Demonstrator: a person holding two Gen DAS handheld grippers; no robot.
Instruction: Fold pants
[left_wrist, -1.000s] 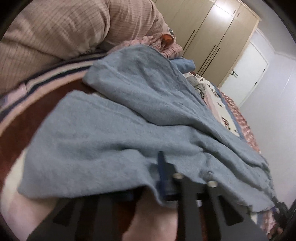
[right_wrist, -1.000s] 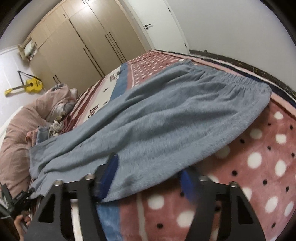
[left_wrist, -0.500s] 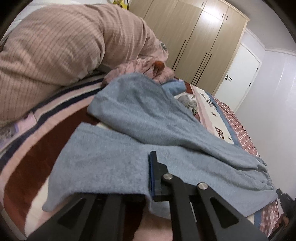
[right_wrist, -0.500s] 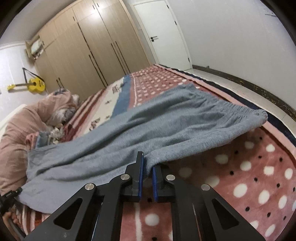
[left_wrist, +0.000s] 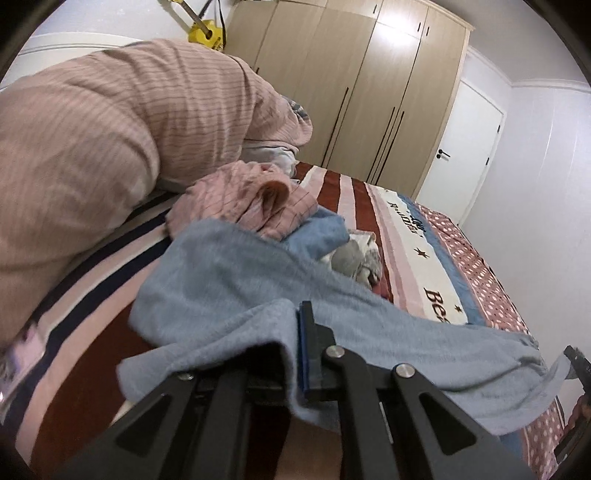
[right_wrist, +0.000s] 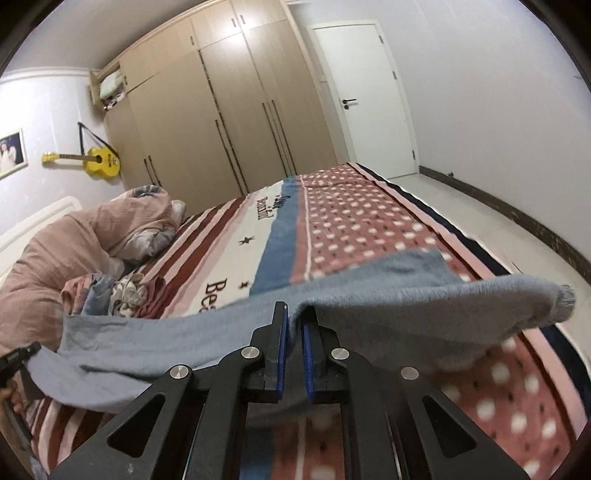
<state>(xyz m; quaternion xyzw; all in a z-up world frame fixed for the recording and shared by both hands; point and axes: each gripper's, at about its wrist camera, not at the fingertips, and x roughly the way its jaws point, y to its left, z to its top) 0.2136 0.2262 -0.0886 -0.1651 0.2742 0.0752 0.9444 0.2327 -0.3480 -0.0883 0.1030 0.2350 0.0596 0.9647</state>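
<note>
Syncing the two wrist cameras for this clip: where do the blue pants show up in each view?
Left wrist view: blue pants fill the lower middle, draped over the left gripper, running right toward the frame edge.
Right wrist view: the pants stretch across the middle as a lifted band, pinched in the right gripper.
Shared landmark: the yellow guitar on the wall beside the wardrobe.

Both hand-held grippers are clamping fabric: the left hand-held gripper (left_wrist: 293, 354) tilting rightward, the right hand-held gripper (right_wrist: 293, 343) pointing straight ahead, raised.
</note>
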